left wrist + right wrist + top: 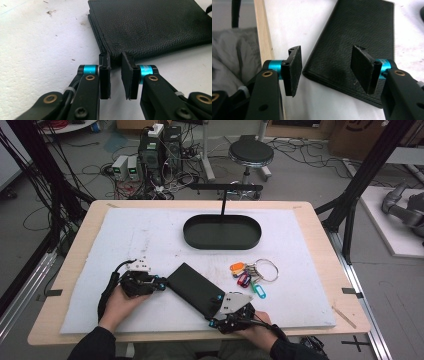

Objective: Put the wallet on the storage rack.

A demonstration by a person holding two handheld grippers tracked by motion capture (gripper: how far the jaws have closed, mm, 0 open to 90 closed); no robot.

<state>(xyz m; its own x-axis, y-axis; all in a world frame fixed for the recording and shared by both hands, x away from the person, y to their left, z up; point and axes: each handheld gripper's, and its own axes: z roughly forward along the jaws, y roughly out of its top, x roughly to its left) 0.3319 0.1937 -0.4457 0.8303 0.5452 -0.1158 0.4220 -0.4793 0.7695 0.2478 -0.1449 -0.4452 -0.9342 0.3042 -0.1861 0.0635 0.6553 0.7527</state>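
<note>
Forearms: two dark sleeves come in at the bottom edge of the high view, one hand [118,304] behind each tool.
Worktop [80,240]: pale wood, near edge right in front of the person, with a white mat [150,235] laid over most of it.
Tray [222,232]: black, oval, shallow, sitting at the far middle of the mat, well apart from both tools; a thin black post rises just behind it.
Wallet [195,289]: long, black, grained leather, lying flat on the mat near the front edge and running diagonally between the two tools.
Wallet, close up: in the left gripper view its stacked folded edge shows at the near corner; in the right gripper view the pebbled cover [359,32] lies broad and flat.
Left tool [115,72]: jaws parted by a narrow gap, lined up on the wallet's near corner; I cannot tell whether the pads touch the leather.
Left tool, from above [161,284]: tips right at the wallet's upper-left end.
Right tool [325,68]: jaws spread wide, astride the wallet's end, one pad over the bare mat near the wooden edge, the other over the leather, pinching nothing.
Right tool, from above [216,319]: at the wallet's lower-right end, grey plate on top.
Keys [252,272]: a ring with orange, red and blue tags, on the mat just right of the wallet, apart from it.
</note>
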